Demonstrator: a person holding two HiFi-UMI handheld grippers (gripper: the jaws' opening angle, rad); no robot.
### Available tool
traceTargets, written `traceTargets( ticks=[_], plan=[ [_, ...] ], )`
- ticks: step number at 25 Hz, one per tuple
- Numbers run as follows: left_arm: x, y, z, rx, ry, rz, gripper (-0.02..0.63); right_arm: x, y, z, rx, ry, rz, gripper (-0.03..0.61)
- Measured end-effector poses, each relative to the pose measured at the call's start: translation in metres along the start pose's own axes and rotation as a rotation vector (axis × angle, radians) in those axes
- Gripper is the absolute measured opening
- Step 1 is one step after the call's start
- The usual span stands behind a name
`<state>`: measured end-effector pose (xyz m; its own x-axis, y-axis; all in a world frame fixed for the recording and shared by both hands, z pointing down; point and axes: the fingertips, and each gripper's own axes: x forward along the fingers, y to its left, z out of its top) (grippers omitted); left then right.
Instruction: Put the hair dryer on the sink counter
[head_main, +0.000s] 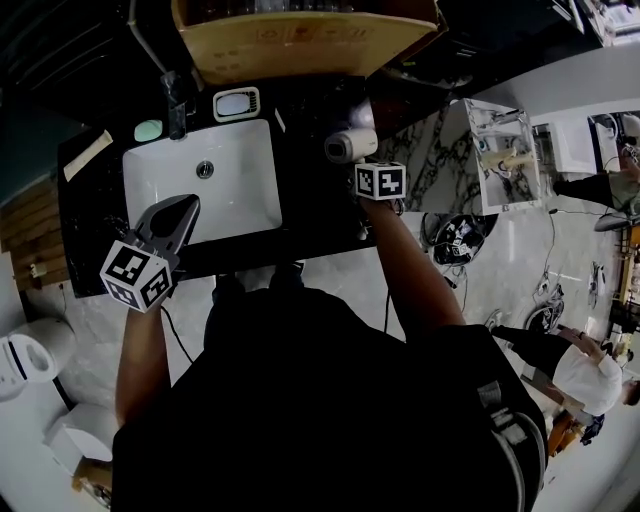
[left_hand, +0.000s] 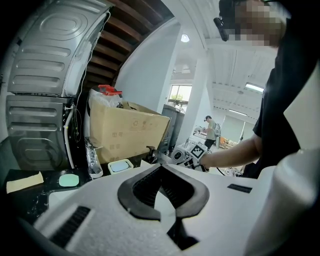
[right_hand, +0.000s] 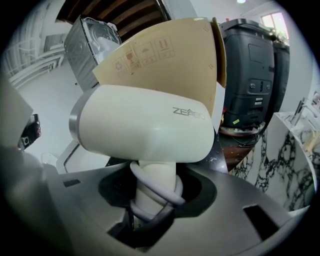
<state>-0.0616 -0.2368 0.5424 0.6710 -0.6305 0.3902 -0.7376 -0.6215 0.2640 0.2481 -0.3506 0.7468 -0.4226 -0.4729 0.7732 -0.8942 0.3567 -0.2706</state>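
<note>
My right gripper (right_hand: 155, 202) clamps its fingers on the cord-wrapped handle of the white hair dryer (right_hand: 145, 125), holding it over the dark desk (head_main: 310, 215) just right of the sink (head_main: 235, 195). My left gripper (left_hand: 160, 170), fingers together and empty, hovers at the sink's front edge.

Black counter (head_main: 90, 230), cardboard box (head_main: 300, 40) at its back edge. Grey metal appliance (left_hand: 45, 90) left of box, dark wood beams (left_hand: 125, 35) overhead. White wall (left_hand: 145, 70), bright window (left_hand: 179, 95) far back, ceiling lights (left_hand: 254, 87) on. Pale marbled floor (head_main: 90, 325). Wood panelling (head_main: 25, 225) off counter's left end, white toilet (head_main: 25, 360) below it. Off counter's right end, black-veined marble unit (head_main: 440, 165) with white top (head_main: 500, 150). Dark bulky units (right_hand: 250, 75) right of box, type unclear. Person in white shirt (head_main: 585, 375) far right, cables (head_main: 550, 290) on floor nearby.
</note>
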Motion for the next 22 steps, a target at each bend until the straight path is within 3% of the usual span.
traceTargets(
  ticks=[22],
  plan=[
    [-0.007,0.009,-0.003,-0.017,0.005,0.016,0.015,0.017,0.003,-0.006,0.002,0.014,0.026,0.202]
  ],
)
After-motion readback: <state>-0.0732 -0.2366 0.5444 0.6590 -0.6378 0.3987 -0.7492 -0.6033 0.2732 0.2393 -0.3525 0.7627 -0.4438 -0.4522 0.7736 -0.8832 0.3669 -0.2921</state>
